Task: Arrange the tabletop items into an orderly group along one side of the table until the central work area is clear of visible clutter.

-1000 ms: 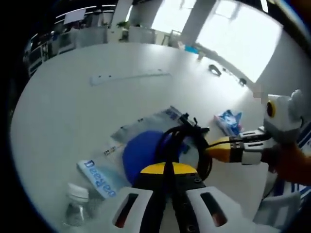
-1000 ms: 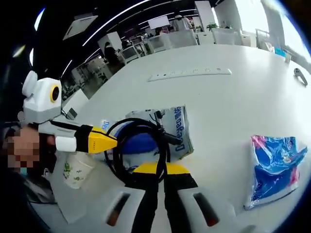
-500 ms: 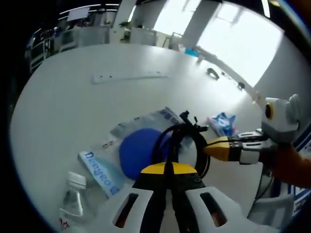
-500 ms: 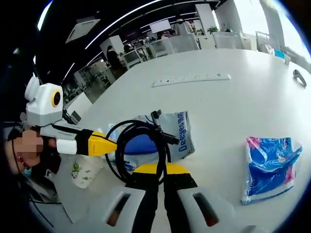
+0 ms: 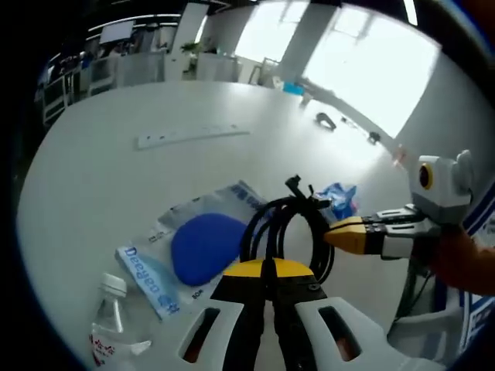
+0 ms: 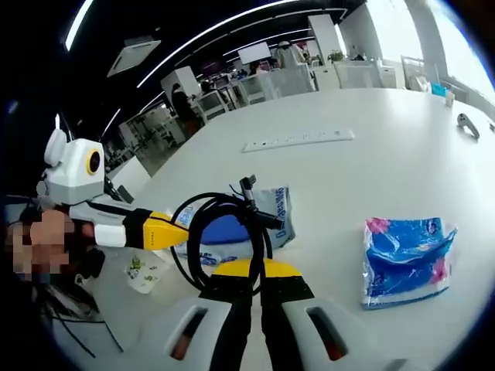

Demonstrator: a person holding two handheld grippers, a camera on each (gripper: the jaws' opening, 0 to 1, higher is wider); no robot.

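Note:
A coiled black cable (image 5: pixel 280 226) hangs in the air above the white table (image 5: pixel 93 178). My left gripper (image 5: pixel 267 272) is shut on the bottom of the coil. My right gripper (image 5: pixel 334 233) comes in from the right, shut on the coil's side. In the right gripper view the same cable (image 6: pixel 224 210) is pinched by my right gripper (image 6: pixel 249 272), and my left gripper (image 6: pixel 174 232) holds it from the left. Under the coil lies a clear bag with a blue round pad (image 5: pixel 203 246) (image 6: pixel 232 229).
A small water bottle (image 5: pixel 112 325) lies near the bag. A blue tissue packet (image 6: pixel 406 259) (image 5: pixel 336 197) lies to the right. A white power strip (image 5: pixel 193 135) (image 6: pixel 298 140) lies farther out, and a paper cup (image 6: pixel 143 272) stands near the table's edge. A person's hand holds the left gripper.
Both grippers have risen a little with the cable still held between them; the bag, bottle and tissue packet look smaller and lower in both views.

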